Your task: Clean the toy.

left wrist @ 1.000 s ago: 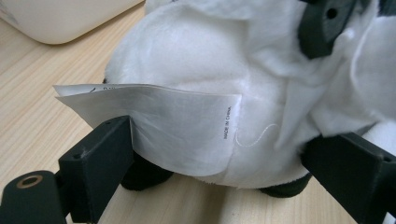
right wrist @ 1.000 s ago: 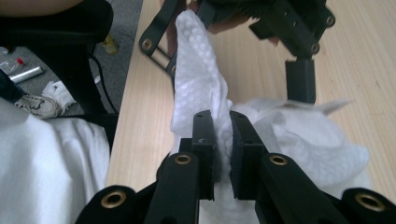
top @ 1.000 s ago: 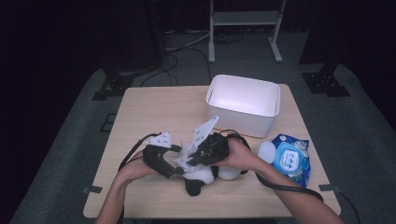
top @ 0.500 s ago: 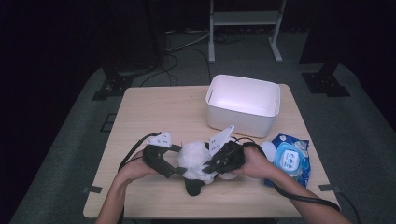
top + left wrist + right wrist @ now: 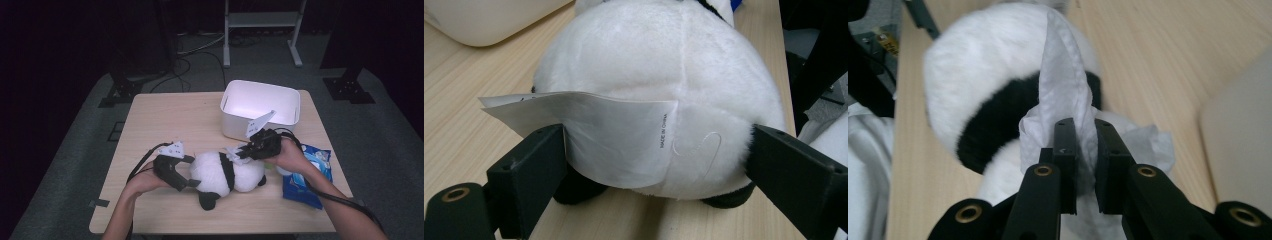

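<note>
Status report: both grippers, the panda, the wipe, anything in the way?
Left gripper clamps plush panda rump. Right gripper shut on white wipe, over panda. White bin behind, clear.

A white plastic tub (image 5: 261, 109) stood on the wooden bench (image 5: 170, 120), just beyond the right jaws. A blue wipes packet (image 5: 305, 172) lay flat behind those jaws, at the bench's edge. Well beyond both pairs of jaws, black cables (image 5: 192, 55) trailed over the grey carpet (image 5: 75, 165).
</note>
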The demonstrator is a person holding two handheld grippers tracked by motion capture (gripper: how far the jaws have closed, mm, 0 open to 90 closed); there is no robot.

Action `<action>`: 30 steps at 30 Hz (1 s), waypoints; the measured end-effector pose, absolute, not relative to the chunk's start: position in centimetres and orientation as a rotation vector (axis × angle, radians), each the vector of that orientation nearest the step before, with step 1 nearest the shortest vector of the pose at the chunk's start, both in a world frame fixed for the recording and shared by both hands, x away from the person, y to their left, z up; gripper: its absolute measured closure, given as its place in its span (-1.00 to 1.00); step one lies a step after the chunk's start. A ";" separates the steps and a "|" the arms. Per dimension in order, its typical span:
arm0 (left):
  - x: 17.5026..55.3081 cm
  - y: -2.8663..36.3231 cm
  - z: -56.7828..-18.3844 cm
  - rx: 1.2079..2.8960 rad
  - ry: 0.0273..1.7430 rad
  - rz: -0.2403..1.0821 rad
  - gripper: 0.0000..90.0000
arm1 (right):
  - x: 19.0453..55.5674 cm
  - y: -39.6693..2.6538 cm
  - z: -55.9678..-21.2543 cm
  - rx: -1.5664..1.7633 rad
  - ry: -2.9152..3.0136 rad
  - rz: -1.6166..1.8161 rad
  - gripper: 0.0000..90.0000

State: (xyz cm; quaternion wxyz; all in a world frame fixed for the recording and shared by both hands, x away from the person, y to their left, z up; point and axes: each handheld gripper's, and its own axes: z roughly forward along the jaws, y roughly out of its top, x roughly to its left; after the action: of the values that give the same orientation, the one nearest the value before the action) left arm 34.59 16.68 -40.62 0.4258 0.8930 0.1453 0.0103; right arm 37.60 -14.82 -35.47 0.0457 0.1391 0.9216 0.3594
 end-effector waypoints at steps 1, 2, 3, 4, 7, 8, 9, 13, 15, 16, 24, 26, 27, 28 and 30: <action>34.6 16.6 -40.6 2.232 0.363 0.024 -0.80 | 37.8 -15.2 -35.5 0.443 2.809 1.098 0.80; 34.6 16.6 -40.6 2.233 0.362 0.024 -0.80 | 38.0 -15.5 -35.5 0.458 2.805 1.095 0.80; 34.6 16.6 -40.6 2.233 0.362 0.024 -0.80 | 38.2 -15.8 -35.6 0.472 2.800 1.090 0.80; 34.6 16.6 -40.6 2.236 0.359 0.026 -0.80 | 38.4 -16.2 -35.7 0.491 2.797 1.096 0.80; 34.5 16.5 -40.4 2.238 0.355 0.027 -0.80 | 38.5 -17.1 -36.0 0.533 2.794 1.097 0.80; 34.4 16.4 -40.4 2.242 0.349 0.030 -0.80 | 38.5 -17.4 -36.1 0.534 2.793 1.094 0.80; 34.4 16.4 -40.3 2.240 0.350 0.031 -0.80 | 38.4 -17.6 -36.1 0.541 2.794 1.093 0.80; 34.0 15.9 -39.9 2.242 0.336 0.031 -0.81 | 37.9 -18.3 -36.4 0.548 2.799 1.093 0.80; 33.9 15.7 -39.6 2.244 0.331 0.033 -0.81 | 37.5 -18.5 -36.6 0.550 2.802 1.098 0.80; 33.9 15.7 -39.5 2.241 0.330 0.032 -0.80 | 37.3 -18.6 -36.7 0.551 2.803 1.100 0.80; 33.9 15.2 -39.1 2.238 0.333 0.010 -0.83 | 35.2 -18.9 -37.3 0.538 2.818 1.130 0.80; 33.9 15.2 -38.8 2.244 0.325 0.010 -0.83 | 34.7 -18.9 -37.4 0.520 2.826 1.139 0.80; 33.9 15.2 -38.7 2.244 0.327 0.012 -0.83 | 34.4 -18.9 -37.5 0.513 2.832 1.145 0.80; 33.9 15.2 -38.6 2.244 0.328 0.014 -0.83 | 34.1 -18.8 -37.5 0.510 2.838 1.148 0.80; 33.9 15.2 -38.4 2.245 0.325 0.013 -0.83 | 33.8 -18.7 -37.6 0.498 2.845 1.147 0.80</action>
State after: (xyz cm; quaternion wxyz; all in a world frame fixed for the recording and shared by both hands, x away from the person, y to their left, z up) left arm 33.89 15.19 -38.41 0.4228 0.8969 0.1298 0.0053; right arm 33.75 -18.66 -37.62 0.0172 0.1603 0.9153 0.3690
